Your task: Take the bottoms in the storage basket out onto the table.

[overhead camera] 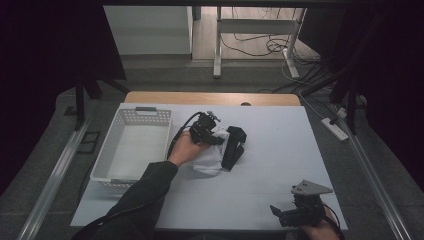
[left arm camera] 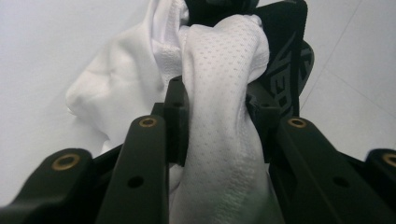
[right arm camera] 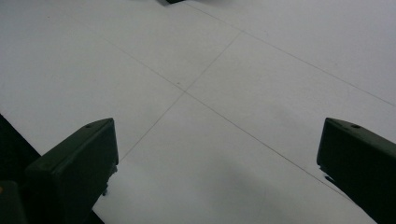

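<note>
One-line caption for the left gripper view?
Left gripper shut on a fold of white mesh cloth, black garment behind it.

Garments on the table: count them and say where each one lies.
2. The white garment lies mid-table right of the basket, pinched in the left gripper. The black garment lies against its right side. More may be hidden beneath.

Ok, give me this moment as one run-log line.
left gripper: shut on white cloth | right gripper: open, nothing between jaws | basket: left of cloth
</note>
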Action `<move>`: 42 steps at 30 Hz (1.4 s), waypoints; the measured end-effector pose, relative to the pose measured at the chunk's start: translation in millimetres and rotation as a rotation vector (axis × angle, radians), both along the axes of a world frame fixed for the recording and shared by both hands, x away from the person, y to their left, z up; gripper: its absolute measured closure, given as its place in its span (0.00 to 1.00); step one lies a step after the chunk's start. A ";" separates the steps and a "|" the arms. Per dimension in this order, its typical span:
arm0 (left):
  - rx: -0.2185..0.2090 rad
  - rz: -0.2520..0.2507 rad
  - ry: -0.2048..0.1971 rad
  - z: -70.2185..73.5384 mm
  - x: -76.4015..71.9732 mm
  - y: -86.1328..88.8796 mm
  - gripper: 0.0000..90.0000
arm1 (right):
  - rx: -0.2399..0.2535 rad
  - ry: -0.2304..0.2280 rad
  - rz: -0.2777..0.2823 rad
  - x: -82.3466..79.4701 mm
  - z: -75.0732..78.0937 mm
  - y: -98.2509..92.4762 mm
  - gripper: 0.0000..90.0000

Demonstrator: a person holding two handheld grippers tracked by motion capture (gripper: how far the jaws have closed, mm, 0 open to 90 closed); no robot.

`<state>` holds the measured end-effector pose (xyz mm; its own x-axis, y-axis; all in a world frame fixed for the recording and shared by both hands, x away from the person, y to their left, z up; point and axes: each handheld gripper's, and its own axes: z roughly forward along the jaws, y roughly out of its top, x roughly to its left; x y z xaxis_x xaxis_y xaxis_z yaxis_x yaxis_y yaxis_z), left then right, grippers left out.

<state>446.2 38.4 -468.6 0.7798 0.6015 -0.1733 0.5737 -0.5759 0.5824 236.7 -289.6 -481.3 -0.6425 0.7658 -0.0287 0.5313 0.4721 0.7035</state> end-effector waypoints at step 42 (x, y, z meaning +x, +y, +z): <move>0.118 -0.009 -0.051 -48.7 0.1 -18.2 0.32 | -0.017 -0.005 0.014 -0.8 -0.6 1.7 0.00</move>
<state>446.3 20.1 -517.3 0.7911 0.6086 -0.0613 0.5396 -0.6471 0.5387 235.9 -287.8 -482.0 -0.6527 0.7563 -0.0446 0.5215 0.4912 0.6976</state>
